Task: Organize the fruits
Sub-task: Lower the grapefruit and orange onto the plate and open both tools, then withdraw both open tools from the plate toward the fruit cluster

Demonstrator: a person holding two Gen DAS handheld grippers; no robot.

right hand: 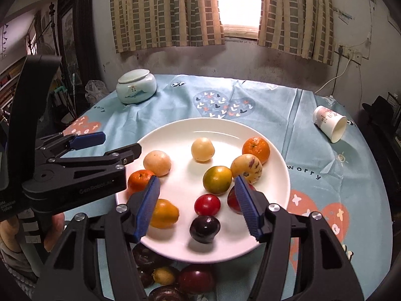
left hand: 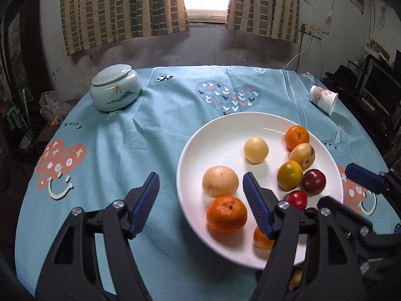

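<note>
**Both grippers empty over the plate, more fruit waiting at the near edge**

While the white plate already carried most of the fruit, both grippers hung over its near side with nothing in them; the left gripper stood wide, its left pad over the cloth and its right pad over the plate, with a mandarin lying just ahead between the two but untouched; the right gripper was partly open, a red fruit and a dark plum lying loose on the plate in the gap between its pads, neither pressed.

Judging by that, the step in hand was the moment just after a drop, with each tool free for another pick; the task did not look finished, since several fruits, dark ones, a small yellow one and a red one, lay on the cloth below and behind the right gripper, off the plate's near rim and partly hidden by the gripper's frame.

The next move probably called for drawing a gripper back and down towards that cluster, spreading the jaws round one fruit, closing gently enough not to bruise it, then lifting it forward over the rim to a bare patch ahead and to the left; round fruit might roll, so a low release seemed wise; a jar and a tipped cup lay far ahead, well clear.
</note>
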